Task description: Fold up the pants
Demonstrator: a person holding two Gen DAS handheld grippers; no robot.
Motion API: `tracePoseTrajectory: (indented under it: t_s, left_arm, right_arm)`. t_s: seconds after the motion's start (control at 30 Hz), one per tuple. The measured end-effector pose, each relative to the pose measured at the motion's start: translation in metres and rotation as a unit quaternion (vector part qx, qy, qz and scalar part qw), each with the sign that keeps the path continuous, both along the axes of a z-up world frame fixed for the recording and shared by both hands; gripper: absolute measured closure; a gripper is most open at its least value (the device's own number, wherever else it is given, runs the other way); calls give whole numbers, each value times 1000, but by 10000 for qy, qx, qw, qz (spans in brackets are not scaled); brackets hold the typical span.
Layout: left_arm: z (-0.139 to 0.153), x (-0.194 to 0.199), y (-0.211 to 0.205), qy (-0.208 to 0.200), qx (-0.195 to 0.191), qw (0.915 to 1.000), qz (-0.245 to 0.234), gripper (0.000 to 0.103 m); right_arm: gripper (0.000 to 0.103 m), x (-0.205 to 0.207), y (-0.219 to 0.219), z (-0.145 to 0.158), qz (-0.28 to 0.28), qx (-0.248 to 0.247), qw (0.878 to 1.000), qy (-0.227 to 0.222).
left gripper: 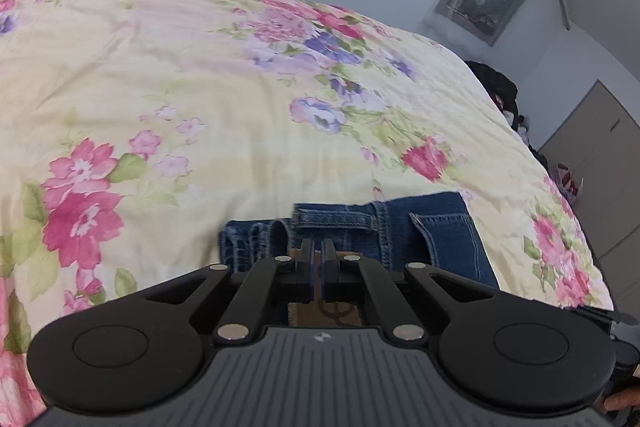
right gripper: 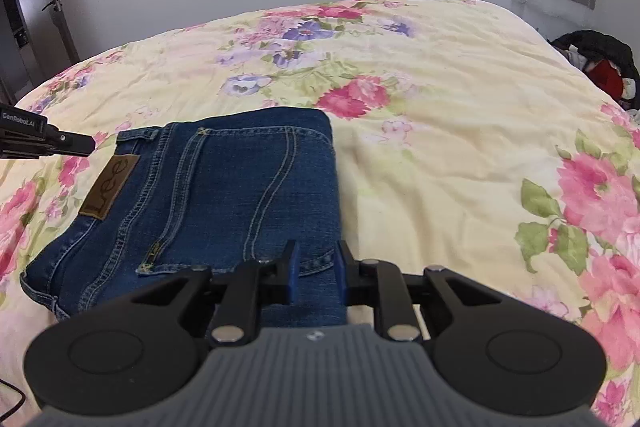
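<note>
Blue jeans (right gripper: 224,187) lie folded into a compact stack on the flowered bedcover (right gripper: 440,147), with the brown leather patch (right gripper: 110,187) facing up at their left. My right gripper (right gripper: 317,251) is at the stack's near right corner, its jaws narrowed with denim filling the gap between the pads. My left gripper (left gripper: 319,247) hangs just over the waistband (left gripper: 336,217) with its fingers together, and I see no fabric between them. From the right wrist view, the left gripper (right gripper: 86,145) tip sits beside the waistband's far left corner.
The bedcover (left gripper: 200,87) spreads wide beyond and to both sides of the jeans. A dark pile of clothes (right gripper: 596,59) lies past the bed's right edge. A door (right gripper: 36,7) stands at the far left, a grey cabinet (left gripper: 592,155) at the right.
</note>
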State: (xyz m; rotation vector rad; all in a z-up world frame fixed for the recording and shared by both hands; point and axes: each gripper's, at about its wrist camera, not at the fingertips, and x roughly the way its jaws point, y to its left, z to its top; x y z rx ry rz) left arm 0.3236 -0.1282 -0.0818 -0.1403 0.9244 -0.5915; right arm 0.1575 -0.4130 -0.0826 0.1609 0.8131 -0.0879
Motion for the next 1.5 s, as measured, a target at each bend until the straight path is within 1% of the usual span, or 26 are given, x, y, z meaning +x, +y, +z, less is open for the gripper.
tracePoseTrajectory:
  t_s: [0.1,0.13,0.2,0.27,0.37,0.43,0.5,0.6,0.63,0.67,0.73,0.77,0.83,0.87,1.07,1.13,1.17,1.2,1.23,1.27,1.33,1.37,1.4,1.43,1.47,1.5]
  left_arm:
    - [-9,-20,-15,87,412,9988,-269,102]
    - [-11,-28,-15,123,485,9983,-309,102]
    - [-17,-44,-11,193,621,9972,-367,102]
    - [-23,-56,-9,244,902,9947,-434,102]
    - [-33,-66,-10,203,1255,9906,-514,102]
    - [-37,-69,-15,176,1444,9881,-490,102]
    - [-40,-73,-22,117,1661,9851,-437,102]
    - [-45,-81,-29,-95,1941,9800,-422,102]
    - [-48,-83,-29,-125,1932,9803,-379,102]
    - [-51,-82,-26,-66,1806,9832,-261,102]
    - [-58,-78,-12,299,1268,9912,226,102]
    - [-59,-77,-5,399,1042,9930,393,101]
    - [-62,-78,2,485,779,9940,601,100]
    - [-62,-78,3,477,741,9940,651,99]
    - [-52,-82,3,428,835,9931,698,98]
    - [-50,-82,2,413,840,9933,679,98]
    - [-49,-83,4,404,819,9934,690,98]
    - [-47,-87,6,377,763,9939,699,98]
    - [-45,-87,8,362,733,9942,705,96]
    - [-42,-88,10,328,704,9944,721,93]
    - [-36,-90,15,210,665,9942,822,64]
    - [-33,-90,18,116,661,9934,933,39]
    - [-28,-93,23,-49,569,9923,1103,27]
    - [-25,-92,28,-134,450,9916,1208,24]
    - [-23,-90,33,-133,286,9916,1258,24]
    - [-23,-84,39,-27,5,9916,1290,19]
  right_arm:
    - [88,-9,-2,1,23,188,9997,136]
    - [88,-13,0,0,78,209,9996,200]
    - [88,-24,8,-7,151,182,9988,420]
    - [88,-34,10,-19,122,221,9974,670]
    - [88,-47,10,-30,-3,293,9964,789]
    - [88,-55,8,-36,-117,548,9936,982]
    - [90,-63,7,-39,-188,622,9930,988]
    - [91,-66,5,-41,-270,713,9917,1038]
    - [91,-67,6,-41,-274,703,9916,1055]
    - [91,-68,8,-42,-277,680,9916,1065]
    - [91,-69,11,-43,-272,619,9919,1077]
    - [91,-69,12,-43,-262,593,9920,1086]
    - [91,-67,10,-45,-276,658,9913,1109]
    - [91,-67,9,-46,-300,718,9908,1109]
    - [90,-72,-2,-44,-464,1070,9888,928]
    - [86,-79,-4,-39,-516,1193,9887,740]
    - [79,-82,-6,-36,-538,1277,9883,638]
    - [63,-86,-8,-33,-580,1343,9878,528]
    - [56,-88,-10,-29,-652,1340,9878,451]
    - [52,-88,-12,-27,-711,1335,9876,417]
    - [52,-86,-16,-25,-741,1405,9866,385]
    - [52,-84,-18,-25,-744,1454,9859,372]
    - [52,-81,-21,-24,-760,1487,9853,364]
    - [52,-77,-24,-23,-774,1528,9846,344]
    - [50,-74,-27,-22,-785,1585,9837,312]
    - [47,-69,-31,-22,-789,1650,9828,273]
